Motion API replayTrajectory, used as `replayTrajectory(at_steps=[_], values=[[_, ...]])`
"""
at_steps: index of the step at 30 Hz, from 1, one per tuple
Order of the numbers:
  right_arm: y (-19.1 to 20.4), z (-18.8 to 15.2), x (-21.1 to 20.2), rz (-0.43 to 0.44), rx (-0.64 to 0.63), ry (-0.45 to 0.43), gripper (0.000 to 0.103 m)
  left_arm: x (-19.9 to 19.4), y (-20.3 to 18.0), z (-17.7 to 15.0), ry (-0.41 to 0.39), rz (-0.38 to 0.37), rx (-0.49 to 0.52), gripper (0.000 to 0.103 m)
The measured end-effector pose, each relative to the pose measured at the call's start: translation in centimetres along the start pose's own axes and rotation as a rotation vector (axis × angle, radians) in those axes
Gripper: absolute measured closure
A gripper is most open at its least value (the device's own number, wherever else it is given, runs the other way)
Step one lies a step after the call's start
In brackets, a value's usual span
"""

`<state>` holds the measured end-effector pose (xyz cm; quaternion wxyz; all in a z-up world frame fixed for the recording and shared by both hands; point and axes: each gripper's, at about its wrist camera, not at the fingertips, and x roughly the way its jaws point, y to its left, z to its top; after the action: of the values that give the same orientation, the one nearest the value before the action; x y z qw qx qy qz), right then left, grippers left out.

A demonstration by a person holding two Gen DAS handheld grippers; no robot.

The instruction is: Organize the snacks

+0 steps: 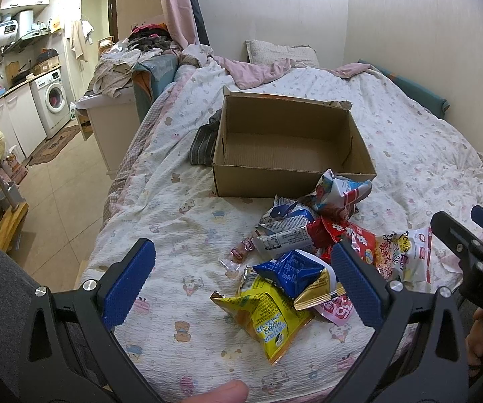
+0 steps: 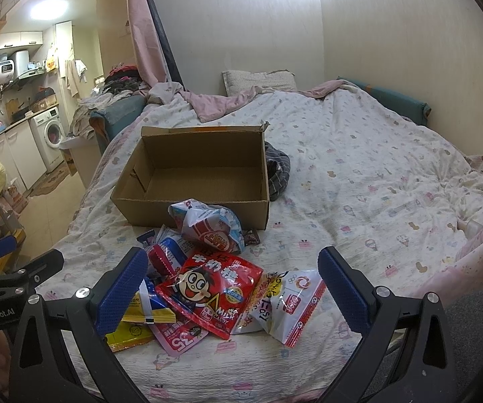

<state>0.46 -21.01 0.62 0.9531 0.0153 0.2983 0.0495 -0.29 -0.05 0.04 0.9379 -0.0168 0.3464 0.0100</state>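
**Cardboard box empty, snacks heaped in front**

Cardboard box sits open-topped on the patterned bedspread, nothing inside it. A dark striped cloth lies against its side. Snack packets are piled on the bedspread just before the box's near wall: red milk-candy bag on top, white packet beside it, crumpled red-and-white bag touching the box wall. Yellow packet and blue packet lie at the pile's near edge (blue overlapping yellow).

Left gripper spread wide, holding nothing, hanging over the yellow and blue packets. Right gripper likewise spread, nothing between its fingers, above the red bag.
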Motion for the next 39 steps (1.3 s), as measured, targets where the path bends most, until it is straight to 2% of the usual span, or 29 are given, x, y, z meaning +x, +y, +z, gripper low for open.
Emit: replayTrajectory(at_steps=[16,19,22,23,28,32,34,36,39], values=[[0.2,-0.5,0.4,0.001,-0.002,0.005,0.000,0.3,0.2,0.0,0.005,0.002,-0.002,0.000],[-0.1,0.0,0.7,0.061,0.026,0.044,0.000,0.2,0.6,0.6,0.032,0.004,-0.014,0.000],[-0.8,1.0,1.8,0.138,0.068,0.130,0.000,1.2,1.0,1.6,0.064,0.017,-0.019,0.000],[-1.0,1.3,2.7,0.159,0.085,0.183,0.000,1.8,1.4,2.4,0.089,0.024,-0.025,0.000],[-1.4,1.7,6.4,0.219,0.132,0.370,0.000,3.8,2.8,4.0,0.196,0.043,-0.059,0.000],[-0.2,0.2,10.2,0.367,0.230,0.578,0.000,5.5,4.0,4.2,0.267,0.057,-0.086,0.000],[1.0,-0.4,11.6,0.429,0.260,0.646,0.007,6.4,4.8,4.1,0.306,0.059,-0.116,0.000],[2.4,-0.6,12.8,0.457,0.242,0.692,0.025,7.1,5.6,3.8,0.337,0.062,-0.148,0.000],[4.7,-0.8,14.7,0.469,0.196,0.753,0.032,7.9,6.6,3.3,0.381,0.071,-0.192,0.000]])
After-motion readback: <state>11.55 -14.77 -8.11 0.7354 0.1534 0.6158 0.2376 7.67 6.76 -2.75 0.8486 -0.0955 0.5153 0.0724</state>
